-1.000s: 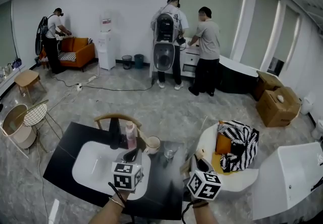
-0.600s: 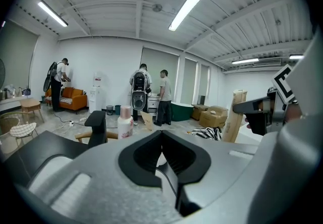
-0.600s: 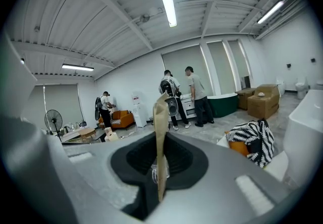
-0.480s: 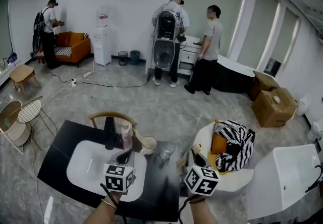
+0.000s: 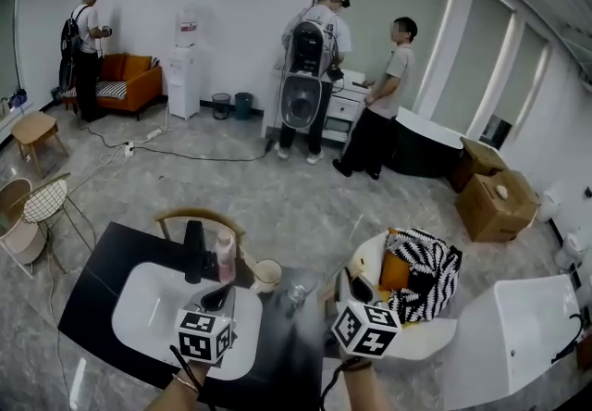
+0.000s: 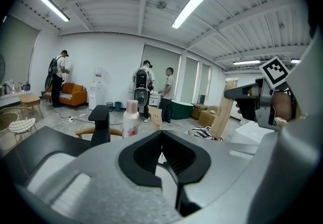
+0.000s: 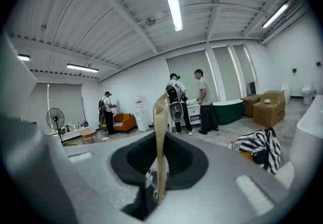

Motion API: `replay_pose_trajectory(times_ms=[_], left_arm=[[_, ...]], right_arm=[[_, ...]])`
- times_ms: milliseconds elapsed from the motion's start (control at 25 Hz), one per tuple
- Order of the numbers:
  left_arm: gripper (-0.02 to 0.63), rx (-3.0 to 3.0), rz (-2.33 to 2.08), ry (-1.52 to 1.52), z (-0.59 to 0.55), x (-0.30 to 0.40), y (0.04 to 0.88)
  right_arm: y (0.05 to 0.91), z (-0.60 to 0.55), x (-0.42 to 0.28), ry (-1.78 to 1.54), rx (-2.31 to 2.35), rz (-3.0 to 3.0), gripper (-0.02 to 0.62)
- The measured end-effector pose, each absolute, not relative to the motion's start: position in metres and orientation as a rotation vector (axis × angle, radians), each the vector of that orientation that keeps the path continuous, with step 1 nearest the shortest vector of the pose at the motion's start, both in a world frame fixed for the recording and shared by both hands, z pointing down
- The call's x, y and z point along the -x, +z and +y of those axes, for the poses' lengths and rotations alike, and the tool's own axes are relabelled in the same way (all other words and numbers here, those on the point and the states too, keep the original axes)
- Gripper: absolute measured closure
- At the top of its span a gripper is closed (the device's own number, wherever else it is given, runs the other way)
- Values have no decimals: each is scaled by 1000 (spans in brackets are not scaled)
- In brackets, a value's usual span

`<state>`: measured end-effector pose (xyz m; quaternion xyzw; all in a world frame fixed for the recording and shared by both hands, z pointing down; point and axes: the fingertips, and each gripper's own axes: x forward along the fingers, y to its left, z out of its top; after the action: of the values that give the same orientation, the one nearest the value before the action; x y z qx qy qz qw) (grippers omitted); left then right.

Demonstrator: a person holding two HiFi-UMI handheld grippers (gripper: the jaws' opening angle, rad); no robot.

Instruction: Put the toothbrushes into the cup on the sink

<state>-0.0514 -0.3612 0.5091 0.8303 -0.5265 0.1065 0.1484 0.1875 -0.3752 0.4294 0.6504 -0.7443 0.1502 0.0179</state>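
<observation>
The black sink counter (image 5: 92, 284) holds a white basin (image 5: 148, 307), a black faucet (image 5: 192, 250), a pink bottle (image 5: 225, 256), a beige cup (image 5: 266, 275) and a small glass (image 5: 296, 293). My left gripper (image 5: 217, 296) hovers over the basin's right rim, shut with nothing in it (image 6: 161, 132). To the right of the glass, at the counter's right end, my right gripper (image 5: 344, 283) is shut on a thin tan toothbrush (image 7: 160, 117) that stands upright between the jaws. The left gripper view shows that toothbrush (image 6: 222, 112) too, at its right.
A wooden chair (image 5: 194, 215) stands behind the sink. A white round chair with a striped cushion (image 5: 425, 270) is at the right, with a white tub (image 5: 518, 326) beyond it. Three people (image 5: 319, 67) stand far back, near an orange sofa (image 5: 129, 80) and cardboard boxes (image 5: 495, 201).
The sink and both grippers have slid left and down in the head view. The people at the back have shifted a little. Both grippers keep the same state.
</observation>
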Motion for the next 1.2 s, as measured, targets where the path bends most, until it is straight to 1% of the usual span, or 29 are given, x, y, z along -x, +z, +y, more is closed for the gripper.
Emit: replay_pose_trajectory(times_ms=[200, 560, 1200], left_arm=[[597, -2384, -1505, 316, -365, 54, 513], [597, -2376, -1537, 324, -370, 68, 515], [597, -2343, -1519, 343, -386, 79, 533]], right_arm=[[420, -391, -183, 431, -2012, -2338, 560], [421, -416, -183, 463, -2037, -2424, 560], [461, -445, -162, 482, -1976, -2403, 560]])
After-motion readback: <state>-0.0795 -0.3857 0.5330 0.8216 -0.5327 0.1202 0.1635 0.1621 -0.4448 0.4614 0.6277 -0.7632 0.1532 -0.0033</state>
